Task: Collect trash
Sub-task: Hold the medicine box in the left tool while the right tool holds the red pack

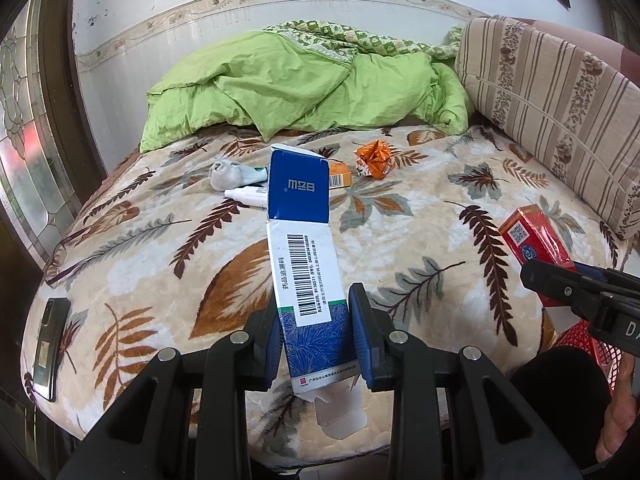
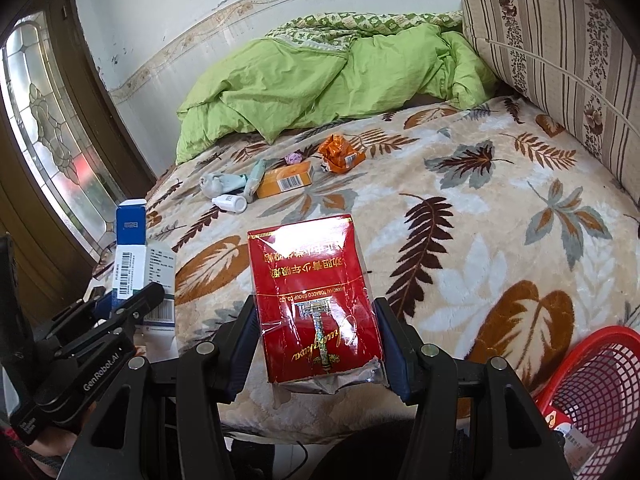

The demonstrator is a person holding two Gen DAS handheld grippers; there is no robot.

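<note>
Phone (image 1: 50, 346): lay at the bed's left edge.
Left gripper (image 1: 320, 336): jaws were clamped on a blue-and-white carton (image 1: 304, 248), held up over the leaf-print blanket (image 1: 160, 280).
Loose trash: grey wad (image 1: 226, 174), white bottle (image 1: 246, 196), orange box (image 2: 284, 180) and orange wrapper (image 1: 374, 159) lay mid-bed near the green quilt (image 1: 280, 84).
Right gripper (image 2: 318, 344): jaws gripped a red cigarette pack (image 2: 316, 300) above the blanket.
Basket (image 2: 600, 380): red mesh, just beside the bed at the right.
</note>
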